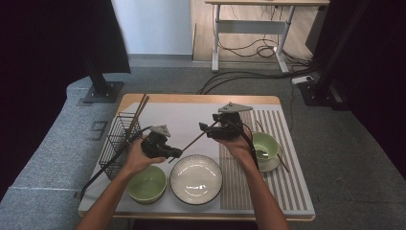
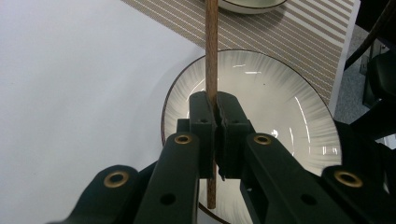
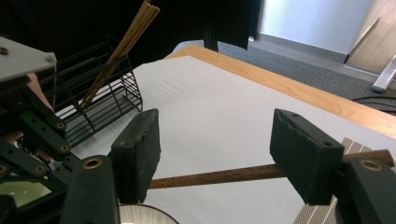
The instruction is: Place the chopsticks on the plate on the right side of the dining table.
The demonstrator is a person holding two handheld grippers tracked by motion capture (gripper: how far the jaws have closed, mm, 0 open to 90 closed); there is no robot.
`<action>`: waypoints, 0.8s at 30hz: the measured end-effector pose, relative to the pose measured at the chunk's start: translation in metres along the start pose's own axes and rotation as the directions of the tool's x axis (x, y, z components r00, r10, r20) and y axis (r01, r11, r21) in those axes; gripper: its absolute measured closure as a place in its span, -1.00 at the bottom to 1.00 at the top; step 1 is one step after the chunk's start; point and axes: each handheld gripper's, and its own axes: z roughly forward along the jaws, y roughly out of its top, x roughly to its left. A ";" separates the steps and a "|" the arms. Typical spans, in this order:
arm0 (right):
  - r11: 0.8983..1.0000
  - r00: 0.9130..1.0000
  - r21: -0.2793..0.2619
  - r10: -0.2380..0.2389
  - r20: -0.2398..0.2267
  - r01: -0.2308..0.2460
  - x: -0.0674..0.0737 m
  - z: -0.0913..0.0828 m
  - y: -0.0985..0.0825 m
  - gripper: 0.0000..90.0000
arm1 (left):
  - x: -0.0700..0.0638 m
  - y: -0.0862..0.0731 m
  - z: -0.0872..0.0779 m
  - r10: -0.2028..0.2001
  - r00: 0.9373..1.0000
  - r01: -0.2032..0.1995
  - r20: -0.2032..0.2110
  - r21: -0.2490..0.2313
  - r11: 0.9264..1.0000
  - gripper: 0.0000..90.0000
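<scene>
Wooden chopstick point(image 2: 211, 56) clamped in left claw point(image 2: 217, 109); right claw point(image 3: 215, 154) wide around it.

Bare forearms, no sleeves; black tongs point(image 1: 178, 154) with brass-ringed screws, grey three-cornered plates, trailing black cables.

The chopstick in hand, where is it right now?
In the high view the chopstick hangs mid-table above the white plate, clamped at one end by the left tool, its other end between the right tool's open jaws.
</scene>
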 end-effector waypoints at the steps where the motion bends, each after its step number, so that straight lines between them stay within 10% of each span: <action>1: 1.000 1.000 0.004 0.002 0.003 -0.002 -0.001 0.000 0.000 -0.25 | 0.000 0.000 -0.001 0.003 1.000 -0.003 0.002 -0.002 1.000 0.92; 24: 0.981 0.991 0.144 -0.129 -0.022 0.131 -0.004 0.009 -0.015 -0.23 | 0.007 0.003 -0.018 -0.012 0.997 0.015 0.076 -0.047 0.999 0.93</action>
